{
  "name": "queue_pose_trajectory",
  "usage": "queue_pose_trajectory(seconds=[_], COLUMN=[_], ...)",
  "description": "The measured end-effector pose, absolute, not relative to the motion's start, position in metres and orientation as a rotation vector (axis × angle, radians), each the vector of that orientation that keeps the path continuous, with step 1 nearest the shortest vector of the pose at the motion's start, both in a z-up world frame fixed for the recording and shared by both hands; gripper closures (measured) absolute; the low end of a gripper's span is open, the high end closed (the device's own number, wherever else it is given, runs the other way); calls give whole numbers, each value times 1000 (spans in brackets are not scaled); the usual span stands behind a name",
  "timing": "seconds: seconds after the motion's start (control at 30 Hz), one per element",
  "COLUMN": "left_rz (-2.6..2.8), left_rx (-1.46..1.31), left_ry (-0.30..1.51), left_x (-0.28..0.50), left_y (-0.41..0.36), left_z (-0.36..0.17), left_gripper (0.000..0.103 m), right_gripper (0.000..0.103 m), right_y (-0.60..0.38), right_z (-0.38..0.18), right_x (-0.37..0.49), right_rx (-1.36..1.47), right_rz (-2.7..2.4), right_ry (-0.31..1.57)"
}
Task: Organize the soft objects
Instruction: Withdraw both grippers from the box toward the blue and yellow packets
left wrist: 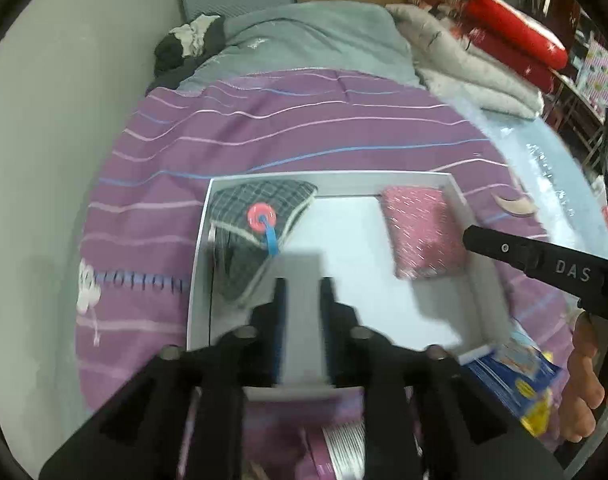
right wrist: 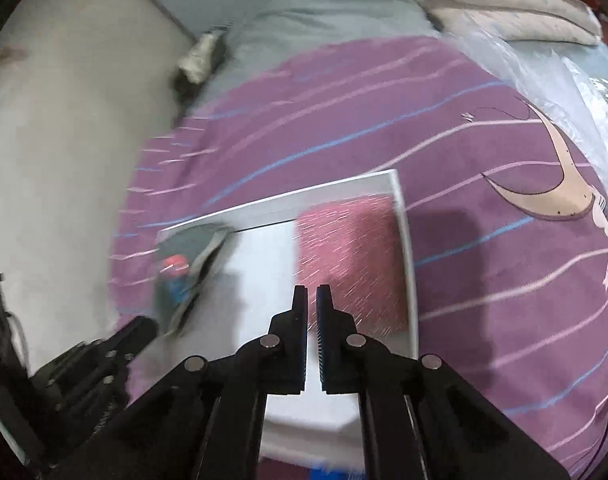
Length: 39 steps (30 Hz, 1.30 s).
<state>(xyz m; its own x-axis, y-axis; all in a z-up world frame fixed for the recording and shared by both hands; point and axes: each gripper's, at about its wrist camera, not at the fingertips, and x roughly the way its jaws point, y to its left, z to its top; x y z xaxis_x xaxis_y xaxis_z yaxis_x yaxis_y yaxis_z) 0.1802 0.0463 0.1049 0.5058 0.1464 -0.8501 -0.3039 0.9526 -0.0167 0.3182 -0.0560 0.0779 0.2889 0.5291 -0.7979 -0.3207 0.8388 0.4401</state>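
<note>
A white shallow box (left wrist: pixel 335 178) lies on a purple striped bedspread. In its left part lies a grey checked cloth (left wrist: pixel 244 248) with a red and blue piece on it. In its right part lies a folded pink cloth (left wrist: pixel 419 232). My left gripper (left wrist: pixel 304 284) hovers over the box's near middle, jaws a small gap apart, nothing between them. My right gripper (right wrist: pixel 311 292) is over the box (right wrist: pixel 407 240) beside the pink cloth (right wrist: pixel 343 256), jaws nearly closed and empty. The checked cloth (right wrist: pixel 192 268) is blurred there.
A blue and yellow packet (left wrist: pixel 519 376) lies at the box's near right corner. A grey blanket (left wrist: pixel 315 40), folded grey and red bedding (left wrist: pixel 483 40) and dark clothes (left wrist: pixel 188 44) lie at the bed's far end. A wall (left wrist: pixel 64 120) runs along the left.
</note>
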Motion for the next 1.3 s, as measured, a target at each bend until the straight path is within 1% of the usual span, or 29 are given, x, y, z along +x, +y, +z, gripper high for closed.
queue_pose_trajectory(seconds=[0.03,0.13,0.27,0.37,0.57,0.6,0.63,0.67,0.7,0.73,0.77,0.9,0.97,1.3], left_rz=[277,313,294,271,283,284,281,279,279,277,270,245,239,238], left_rx=[-184,-198,-285,-351,-389,-386,-380,-378,-376,-378,-381,-385,-379,-338], left_ry=[985,931,961,976,1010,1024,1042,1050,1061,1069,1069,1077,1078,1051], left_x=[173,142,115,96,73,71,70,68,67,65,63,60,59,55], left_y=[44,37,27,25,16,15,12,12,11,10,9,4,2,-12], left_z=[108,118,117,119,123,123,123,122,122,122,123,125,127,136], left_gripper=[75,75,75,75,74,74,73,72,72,72,72,72,72,72], right_gripper=[99,99,98,97,96,95,89,81,77,69,65,62,58,55], right_y=[-61,-69,-89,-95,-124,-128,-132,-136,-140,-144,-147,-146,-143,-147], right_z=[86,104,117,118,112,111,110,110,109,108,108,111,112,115], right_x=[308,284,254,240,213,210,205,203,200,197,195,186,182,169], right_rx=[200,186,165,161,153,152,155,160,169,179,189,126,90,58], right_rz=[586,615,602,593,486,475,462,456,448,437,415,367,375,375], right_ry=[1126,1090,1069,1096,1176,1184,1194,1199,1206,1209,1208,1203,1213,1217])
